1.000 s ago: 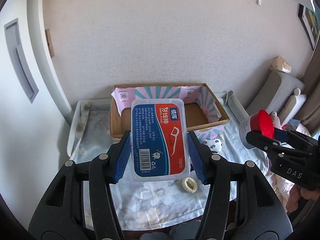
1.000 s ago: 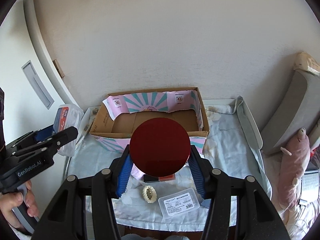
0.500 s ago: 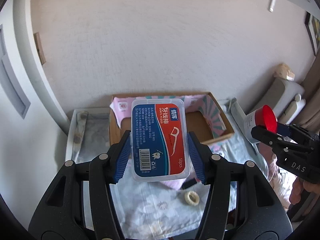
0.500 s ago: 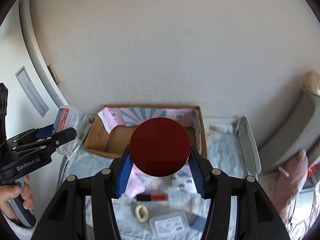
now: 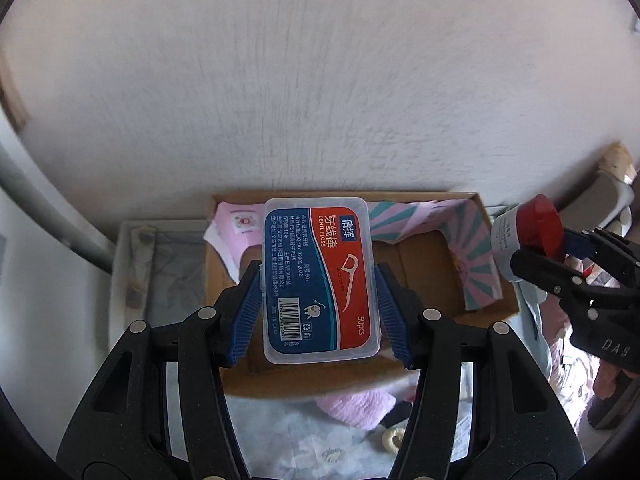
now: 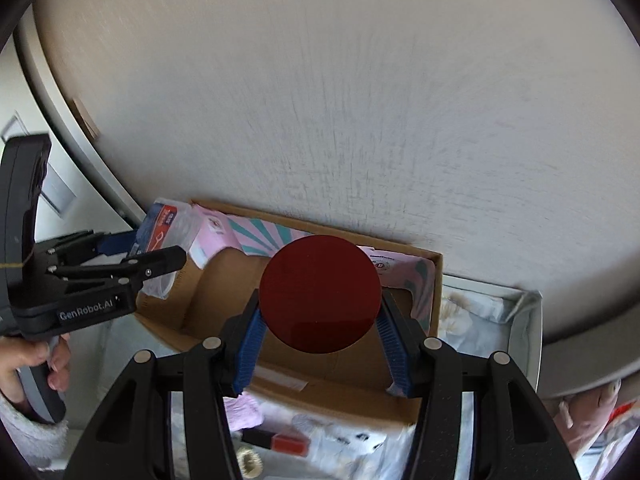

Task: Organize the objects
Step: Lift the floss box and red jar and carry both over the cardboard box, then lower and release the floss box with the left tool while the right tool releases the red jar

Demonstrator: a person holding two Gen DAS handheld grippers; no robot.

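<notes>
Left wrist view: a clear plastic floss box (image 5: 320, 278) with a red and blue label is clamped by its long sides between the blue pads of the left gripper (image 5: 318, 312), the jaws partly closed to the width of the box. It is held in the air over the open cardboard box (image 5: 432, 256) that stands against the wall, above the left half of the opening. At the right edge of the same view the right gripper (image 5: 560, 256) is seen from the side, shut on a small jar (image 5: 528, 236) with a red lid and a pale body, just beside the right wall of the cardboard box.

In the right wrist view the red lid fills the space between the pads of that gripper — the jaws are closed on the jar's sides, and the jar is carried over the right half of the cardboard box, whose brown floor appears bare where it can be seen. Smaller things are left on the flowered cloth (image 6: 352, 440) in front: a red and black stick (image 6: 276, 439), a pale ring (image 6: 248, 460) and something pink and fluffy (image 5: 356, 404).

The step in hand is judged to be the carrying of both items to the cardboard box. Next, each should be lowered close to the floor — then the jaws opened, with the two items kept apart so neither is knocked over.
</notes>
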